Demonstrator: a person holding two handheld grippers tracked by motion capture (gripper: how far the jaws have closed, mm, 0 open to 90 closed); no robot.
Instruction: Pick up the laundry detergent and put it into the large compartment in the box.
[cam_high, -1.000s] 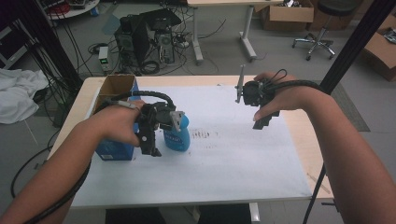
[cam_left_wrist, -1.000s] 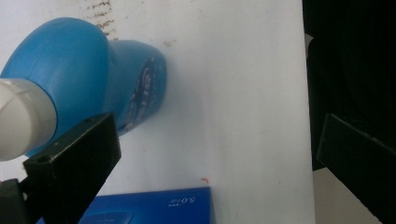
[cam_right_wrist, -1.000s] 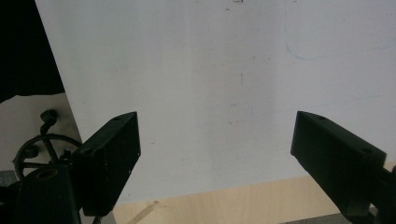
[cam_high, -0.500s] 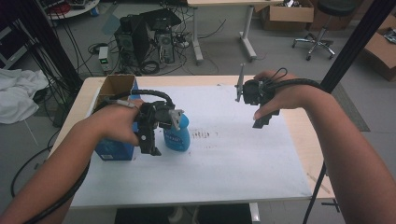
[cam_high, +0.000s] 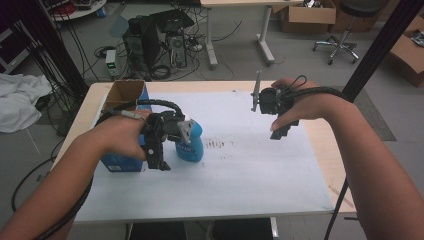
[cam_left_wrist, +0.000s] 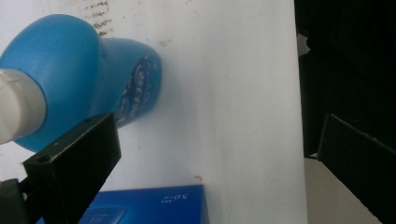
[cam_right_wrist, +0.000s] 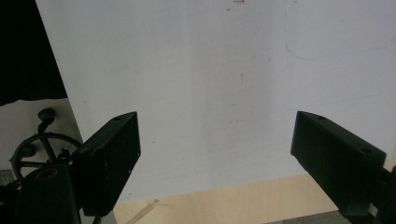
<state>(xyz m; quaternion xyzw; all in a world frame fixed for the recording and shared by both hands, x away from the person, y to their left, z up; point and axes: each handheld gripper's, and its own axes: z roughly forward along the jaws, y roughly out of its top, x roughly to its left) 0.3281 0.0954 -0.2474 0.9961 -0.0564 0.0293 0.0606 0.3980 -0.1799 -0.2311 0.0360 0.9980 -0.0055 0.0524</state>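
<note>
Beside the blue box (cam_high: 122, 162), blue bottle (cam_left_wrist: 84, 79) left of the left gripper (cam_left_wrist: 210, 154), jaws spread, holding nothing

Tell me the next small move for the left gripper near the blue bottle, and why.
Probably shift the left gripper sideways toward the blue plastic bottle with the white cap and centre it. The jaws stand wide open with the bottle off to one side, outside the gap, beside the blue cardboard box.

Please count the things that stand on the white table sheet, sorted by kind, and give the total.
Blue bottle: 1
Blue box: 1
Open cardboard box: 1
Total: 3
</note>
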